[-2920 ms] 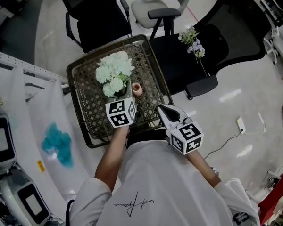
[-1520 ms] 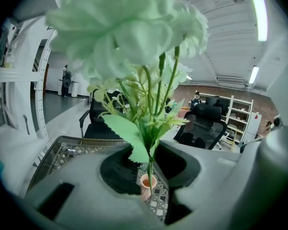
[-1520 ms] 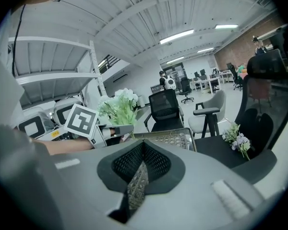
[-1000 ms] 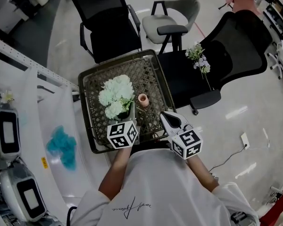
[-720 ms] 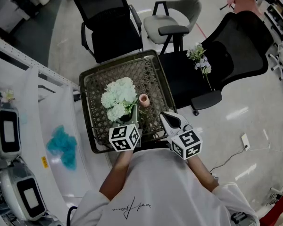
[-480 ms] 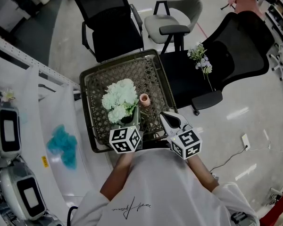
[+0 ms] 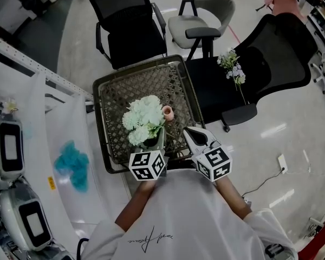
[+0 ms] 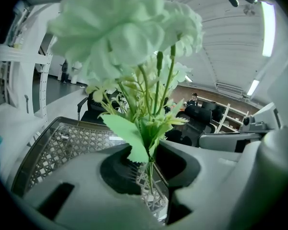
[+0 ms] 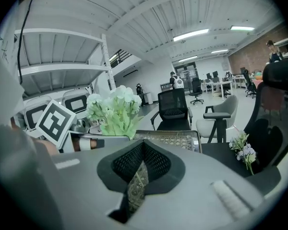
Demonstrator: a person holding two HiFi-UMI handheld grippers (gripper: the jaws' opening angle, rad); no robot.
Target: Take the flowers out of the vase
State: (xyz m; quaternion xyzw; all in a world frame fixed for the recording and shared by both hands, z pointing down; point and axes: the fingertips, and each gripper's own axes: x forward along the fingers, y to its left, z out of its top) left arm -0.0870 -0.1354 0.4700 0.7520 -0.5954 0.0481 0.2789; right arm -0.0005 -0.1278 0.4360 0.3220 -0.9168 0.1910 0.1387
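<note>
centre frame, the left gripper (image 8: pixel 151 176) is clamped on the stems of a pale green flower bunch (image 7: pixel 143 118), clear of the small pink vase (image 7: pixel 167 112) just right of it on the wicker tray (image 7: pixel 119 91); the right gripper (image 7: pixel 190 134) hovers closed and empty; only setting down seems left.

Three lenses, one wicker table (image 7: pixel 116 93)
Head view looks steeply down; both gripper views, low and close, face twelve o'clock, sharing the pale-green bouquet (image 7: pixel 144 118).
</note>
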